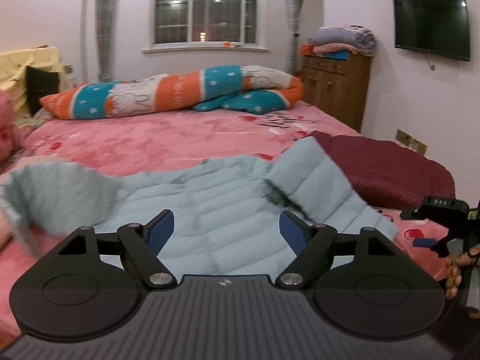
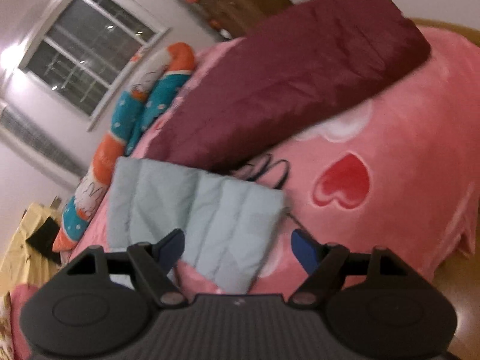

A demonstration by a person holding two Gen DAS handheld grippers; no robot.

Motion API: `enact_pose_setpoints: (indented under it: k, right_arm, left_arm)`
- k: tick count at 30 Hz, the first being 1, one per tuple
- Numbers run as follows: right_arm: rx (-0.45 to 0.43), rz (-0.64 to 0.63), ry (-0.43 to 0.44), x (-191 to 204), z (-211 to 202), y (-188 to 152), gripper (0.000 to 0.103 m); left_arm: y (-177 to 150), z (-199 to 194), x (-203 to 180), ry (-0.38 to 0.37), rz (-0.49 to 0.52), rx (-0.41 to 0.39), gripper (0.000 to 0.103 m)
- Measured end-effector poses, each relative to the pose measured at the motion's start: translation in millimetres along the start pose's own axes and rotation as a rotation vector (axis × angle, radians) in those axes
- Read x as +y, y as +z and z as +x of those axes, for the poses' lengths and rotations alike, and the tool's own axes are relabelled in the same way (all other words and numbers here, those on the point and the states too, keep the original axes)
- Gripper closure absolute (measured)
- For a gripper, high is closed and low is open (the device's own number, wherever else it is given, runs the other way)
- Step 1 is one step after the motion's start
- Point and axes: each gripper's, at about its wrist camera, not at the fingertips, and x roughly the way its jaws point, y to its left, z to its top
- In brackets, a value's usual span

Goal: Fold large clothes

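A pale blue quilted jacket (image 1: 192, 207) lies spread on the pink bed (image 1: 168, 138), one sleeve (image 1: 303, 177) folded over at the right and the left part (image 1: 57, 189) raised and blurred. My left gripper (image 1: 226, 232) is open above the jacket's middle, holding nothing. My right gripper (image 2: 238, 249) is open over the jacket's sleeve end (image 2: 198, 207), holding nothing. The right gripper also shows at the right edge of the left wrist view (image 1: 441, 225).
A folded maroon jacket (image 1: 387, 171) lies at the bed's right side, just beyond the blue sleeve; it also shows in the right wrist view (image 2: 288, 87). A rolled orange and teal quilt (image 1: 180, 90) lies across the bed's far end. A wooden cabinet (image 1: 336, 90) stands beyond.
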Motion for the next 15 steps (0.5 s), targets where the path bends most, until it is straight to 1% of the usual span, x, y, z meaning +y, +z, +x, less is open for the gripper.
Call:
enact_pose_setpoints:
  k: [6, 8, 9, 12, 15]
  right_arm:
    - [0.027, -0.033, 0.018, 3.4, 14.5, 7.2, 0.027]
    - [0.039, -0.047, 0.021, 4.4, 19.9, 4.9, 0.030]
    - [0.045, -0.056, 0.010, 6.4, 23.3, 4.6, 0.030]
    - [0.073, -0.067, 0.018, 8.3, 32.7, 3.9, 0.032]
    - [0.089, -0.076, -0.023, 9.7, 43.4, 0.5, 0.032]
  left_arm:
    - [1.2, 52.6, -12.0, -0.037, -0.039, 0.000, 0.007]
    - [2.6, 64.5, -13.0, -0.032, -0.044, -0.007, 0.007]
    - [3.1, 70.4, -12.1, -0.028, -0.048, -0.012, 0.007]
    - [6.6, 86.2, -8.7, -0.016, -0.073, -0.022, 0.006]
    - [8.5, 102.5, 5.2, -0.007, -0.112, -0.029, 0.005]
